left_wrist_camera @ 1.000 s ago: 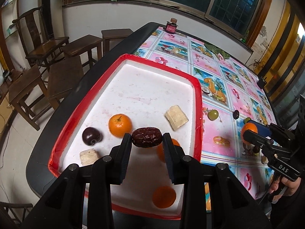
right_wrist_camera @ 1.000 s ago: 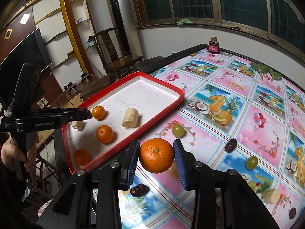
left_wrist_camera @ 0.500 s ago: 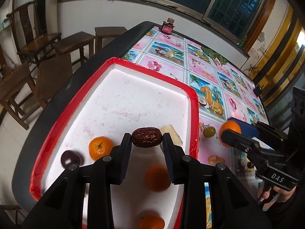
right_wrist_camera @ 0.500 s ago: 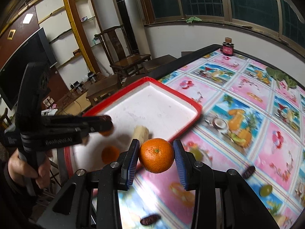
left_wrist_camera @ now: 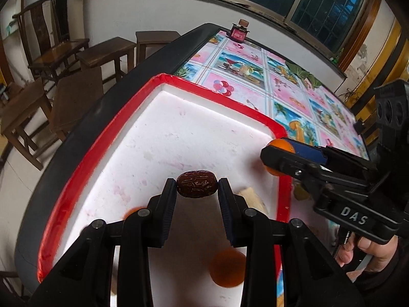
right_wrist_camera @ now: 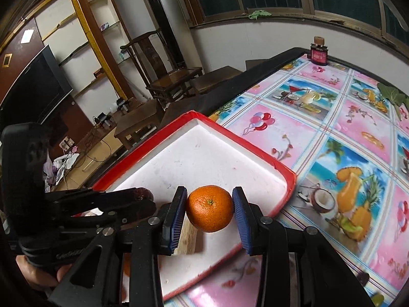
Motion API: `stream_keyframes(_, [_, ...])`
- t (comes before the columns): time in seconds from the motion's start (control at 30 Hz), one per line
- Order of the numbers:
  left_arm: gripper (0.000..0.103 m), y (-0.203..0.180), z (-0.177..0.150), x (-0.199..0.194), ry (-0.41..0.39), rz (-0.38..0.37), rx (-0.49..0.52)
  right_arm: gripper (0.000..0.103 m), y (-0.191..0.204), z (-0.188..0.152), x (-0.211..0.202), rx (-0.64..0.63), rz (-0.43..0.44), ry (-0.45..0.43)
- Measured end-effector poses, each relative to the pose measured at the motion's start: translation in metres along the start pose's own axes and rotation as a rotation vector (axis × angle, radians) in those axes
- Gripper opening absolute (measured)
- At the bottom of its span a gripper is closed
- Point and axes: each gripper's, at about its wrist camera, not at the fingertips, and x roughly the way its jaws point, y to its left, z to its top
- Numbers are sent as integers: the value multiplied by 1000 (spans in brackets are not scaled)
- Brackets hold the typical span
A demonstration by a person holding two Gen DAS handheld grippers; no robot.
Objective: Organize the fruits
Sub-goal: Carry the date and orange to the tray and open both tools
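My left gripper [left_wrist_camera: 196, 188] is shut on a wrinkled dark red date [left_wrist_camera: 196, 184] and holds it above the white tray with a red rim [left_wrist_camera: 110, 128]. My right gripper [right_wrist_camera: 209, 208] is shut on an orange [right_wrist_camera: 209, 208] and holds it over the tray's right side [right_wrist_camera: 288, 186]. In the left wrist view the right gripper [left_wrist_camera: 278, 160] with the orange [left_wrist_camera: 281, 144] sits at the tray's right rim. In the right wrist view the left gripper [right_wrist_camera: 147, 199] shows to the left, over the tray. An orange [left_wrist_camera: 227, 268] and a pale cut piece [left_wrist_camera: 251, 199] lie in the tray below.
The table has a pink fruit-print cloth [right_wrist_camera: 332, 117]. A small dark red jar [left_wrist_camera: 239, 32] stands at its far end. Wooden chairs and stools [left_wrist_camera: 64, 58] stand left of the table. A green grape [left_wrist_camera: 301, 193] lies on the cloth by the tray.
Both grippers have moved forward over the tray with their fruit still held. The right gripper has come from above the cloth to the tray's right rim.
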Motion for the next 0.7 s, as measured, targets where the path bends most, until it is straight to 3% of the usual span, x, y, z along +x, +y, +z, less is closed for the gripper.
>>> stream_keyframes(0.7, [31, 4, 2, 18, 8, 41, 16, 39, 0, -10, 37, -75, -60, 58])
